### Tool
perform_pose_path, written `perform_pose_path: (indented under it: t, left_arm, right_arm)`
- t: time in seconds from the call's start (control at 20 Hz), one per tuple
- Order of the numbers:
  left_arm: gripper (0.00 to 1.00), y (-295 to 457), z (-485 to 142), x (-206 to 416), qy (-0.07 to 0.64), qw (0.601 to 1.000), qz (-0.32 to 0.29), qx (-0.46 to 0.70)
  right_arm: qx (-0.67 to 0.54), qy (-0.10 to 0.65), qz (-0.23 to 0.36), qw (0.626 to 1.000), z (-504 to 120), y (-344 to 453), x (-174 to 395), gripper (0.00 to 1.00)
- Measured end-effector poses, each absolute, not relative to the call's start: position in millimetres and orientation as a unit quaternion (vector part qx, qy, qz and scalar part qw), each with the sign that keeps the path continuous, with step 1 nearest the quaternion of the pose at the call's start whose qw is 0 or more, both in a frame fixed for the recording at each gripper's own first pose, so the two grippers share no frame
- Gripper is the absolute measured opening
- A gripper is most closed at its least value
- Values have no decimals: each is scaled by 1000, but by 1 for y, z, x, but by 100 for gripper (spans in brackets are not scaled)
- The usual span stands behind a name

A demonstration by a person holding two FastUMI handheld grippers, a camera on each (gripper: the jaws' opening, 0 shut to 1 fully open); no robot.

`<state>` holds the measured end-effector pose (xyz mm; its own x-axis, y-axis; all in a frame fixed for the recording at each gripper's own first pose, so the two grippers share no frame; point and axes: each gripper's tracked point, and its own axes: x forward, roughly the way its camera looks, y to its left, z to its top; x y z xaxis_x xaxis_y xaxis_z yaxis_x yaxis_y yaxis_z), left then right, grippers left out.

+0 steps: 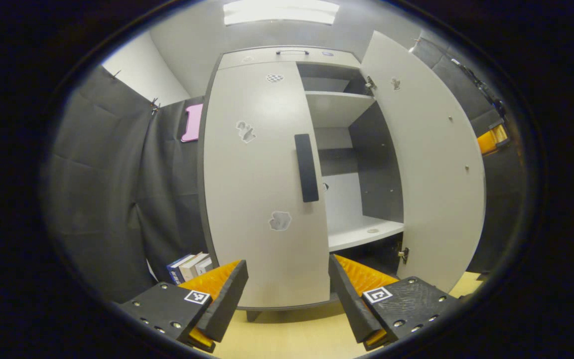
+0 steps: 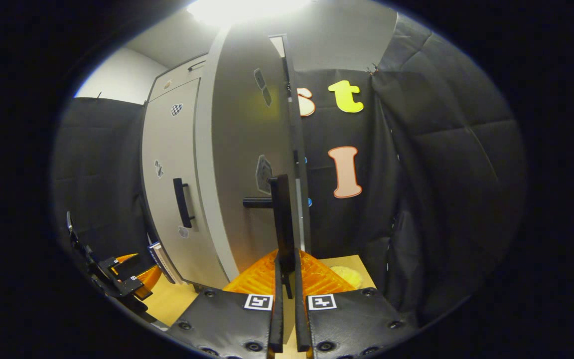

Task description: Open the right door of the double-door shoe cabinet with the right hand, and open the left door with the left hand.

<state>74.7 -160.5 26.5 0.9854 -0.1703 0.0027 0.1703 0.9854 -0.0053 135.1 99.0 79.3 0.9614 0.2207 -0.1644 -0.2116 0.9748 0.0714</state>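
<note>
The shoe cabinet (image 1: 287, 56) is pale grey with dark edges. Its left door (image 1: 257, 199) is closed, and the black vertical handle (image 1: 307, 167) on it sits above and ahead of my left gripper (image 1: 287, 299), which is open and apart from the door. The right door (image 1: 426, 164) stands swung wide, baring shelves (image 1: 339, 107). In the right gripper view that right door (image 2: 247, 164) is seen almost edge-on, and my right gripper (image 2: 287, 279) is shut on its black handle (image 2: 283, 219). The left door (image 2: 172, 164), its handle (image 2: 182, 202) and the left gripper (image 2: 122, 279) show at the left.
A few books (image 1: 190, 267) stand on the floor left of the cabinet's foot. Black cloth walls (image 1: 102, 199) close in on both sides. The light wooden floor (image 1: 292, 334) runs before the cabinet, with a small yellow thing (image 2: 344, 274) lying right of the open door.
</note>
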Motion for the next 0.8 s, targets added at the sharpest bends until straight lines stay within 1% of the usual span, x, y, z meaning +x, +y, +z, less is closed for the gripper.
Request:
perform_pose_path:
  t: [0.15,0.2,0.25,0.3,0.35,0.55,0.6,0.65,0.75,0.8]
  left_arm:
    - [95,-173,35,79,-6,996,-93,2]
    - [95,-175,37,81,-8,995,-95,1]
    - [95,-177,40,83,-8,995,-97,0]
    - [95,-179,43,86,-6,995,-99,-2]
    - [95,-182,46,89,-4,995,-100,-4]
    - [95,-182,65,110,4,995,-100,-23]
    - [95,-182,71,117,5,994,-101,-28]
    - [95,-183,76,123,4,994,-104,-33]
    - [95,-185,85,136,6,993,-108,-45]
    - [95,-184,89,143,8,993,-108,-48]
  right_arm:
    - [13,78,77,994,80,79,139,11]
    - [21,77,88,993,80,82,140,0]
    - [29,74,96,992,81,87,135,6]
    - [29,69,97,992,82,88,133,0]
    - [26,64,98,993,83,86,129,6]
    - [30,55,105,992,88,77,120,6]
    - [29,56,107,992,87,73,118,16]
    - [28,53,110,992,89,73,108,16]
    - [21,51,99,994,80,60,97,22]
    - [18,54,96,994,75,54,92,40]
